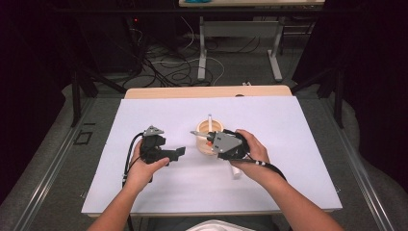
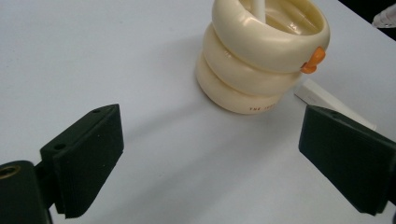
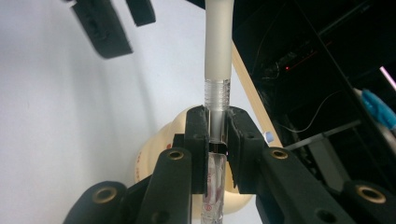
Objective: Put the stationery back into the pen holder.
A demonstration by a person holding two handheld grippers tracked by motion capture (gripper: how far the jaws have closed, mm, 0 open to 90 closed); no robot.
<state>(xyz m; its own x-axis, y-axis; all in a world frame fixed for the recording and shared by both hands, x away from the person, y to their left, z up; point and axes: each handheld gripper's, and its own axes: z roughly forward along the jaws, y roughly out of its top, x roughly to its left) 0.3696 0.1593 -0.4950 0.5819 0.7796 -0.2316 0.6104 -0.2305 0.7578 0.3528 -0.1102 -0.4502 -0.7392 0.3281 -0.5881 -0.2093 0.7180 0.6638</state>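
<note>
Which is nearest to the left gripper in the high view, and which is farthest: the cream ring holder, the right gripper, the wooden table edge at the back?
From the left gripper:
1. Cream ring holder, just to its right.
2. Right gripper, above the holder.
3. Wooden table edge, far back.

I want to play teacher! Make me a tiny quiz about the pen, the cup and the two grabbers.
1. True or false: the right gripper is shut on the pen.
2. What stands between the left gripper jaws? A) the cup B) a pen C) nothing
3. Fill in: the cream cup looks like three stacked ____.

Key: 1 true. 2 C, the jaws stand wide apart over bare table, short of the cup. 3 rings.
</note>
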